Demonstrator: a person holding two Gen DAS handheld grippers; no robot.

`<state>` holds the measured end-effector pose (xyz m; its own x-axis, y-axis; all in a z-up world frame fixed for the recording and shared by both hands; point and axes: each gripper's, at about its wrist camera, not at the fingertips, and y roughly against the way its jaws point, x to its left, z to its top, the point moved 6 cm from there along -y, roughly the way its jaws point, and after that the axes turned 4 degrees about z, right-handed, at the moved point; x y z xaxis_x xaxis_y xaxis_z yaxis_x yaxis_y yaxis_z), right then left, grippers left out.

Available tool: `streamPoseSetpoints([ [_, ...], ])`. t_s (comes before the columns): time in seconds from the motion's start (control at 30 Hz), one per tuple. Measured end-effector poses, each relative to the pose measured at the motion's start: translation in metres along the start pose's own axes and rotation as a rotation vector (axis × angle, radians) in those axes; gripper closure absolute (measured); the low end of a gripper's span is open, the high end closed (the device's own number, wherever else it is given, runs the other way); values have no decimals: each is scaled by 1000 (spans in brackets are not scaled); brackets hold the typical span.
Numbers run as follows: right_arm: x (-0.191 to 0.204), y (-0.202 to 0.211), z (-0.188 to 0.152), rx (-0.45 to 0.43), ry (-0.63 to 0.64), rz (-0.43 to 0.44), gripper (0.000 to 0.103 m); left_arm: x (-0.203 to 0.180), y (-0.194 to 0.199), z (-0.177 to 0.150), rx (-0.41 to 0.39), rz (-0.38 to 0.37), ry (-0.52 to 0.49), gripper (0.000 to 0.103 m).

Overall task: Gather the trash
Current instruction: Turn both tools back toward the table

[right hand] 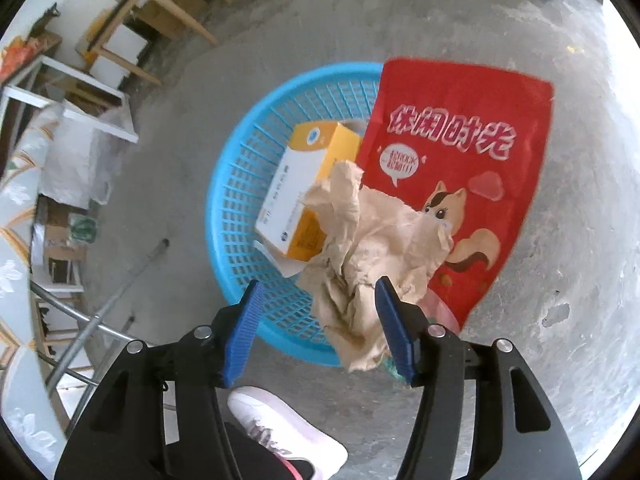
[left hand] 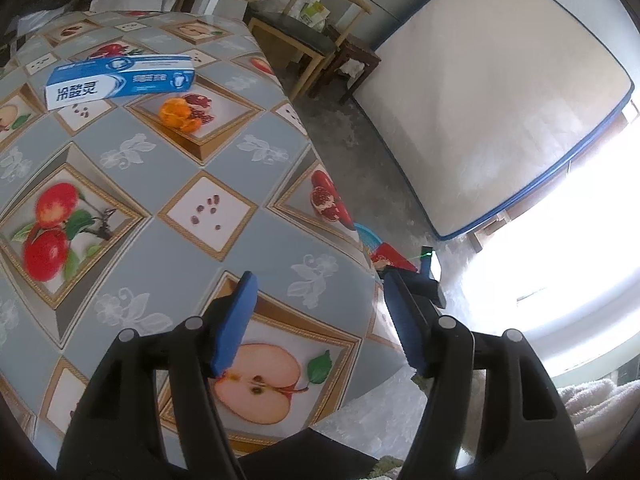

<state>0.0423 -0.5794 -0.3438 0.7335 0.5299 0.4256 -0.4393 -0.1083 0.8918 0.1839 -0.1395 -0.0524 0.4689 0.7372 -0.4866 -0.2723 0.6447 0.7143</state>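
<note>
Basket point(right hand: 236, 184): sitting on floor, holding yellow-white box point(right hand: 304, 192), crumpled paper point(right hand: 360, 248), red snack bag point(right hand: 460, 168)
Right gripper point(right hand: 316, 324): hanging over basket, jaws apart
Left gripper point(left hand: 320, 320): hovering over desk point(left hand: 168, 200), jaws apart
Desk: bearing toothpaste box point(left hand: 120, 80), orange peel point(left hand: 180, 114)

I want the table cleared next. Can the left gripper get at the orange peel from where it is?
Probably yes: the left gripper is open above the table, and nothing stands between it and the orange peel; the toothpaste box lies beyond.
</note>
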Motion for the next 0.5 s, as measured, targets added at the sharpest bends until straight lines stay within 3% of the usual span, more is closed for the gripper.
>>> streamPoseSetpoints([
  [0.27,38,75,-6,-135,35,68,46,23,23,-1,-67,58,-1,32],
  [0.5,124,175,-27,-253,252,146,35,49,38,-7,-114,119,-1,25],
])
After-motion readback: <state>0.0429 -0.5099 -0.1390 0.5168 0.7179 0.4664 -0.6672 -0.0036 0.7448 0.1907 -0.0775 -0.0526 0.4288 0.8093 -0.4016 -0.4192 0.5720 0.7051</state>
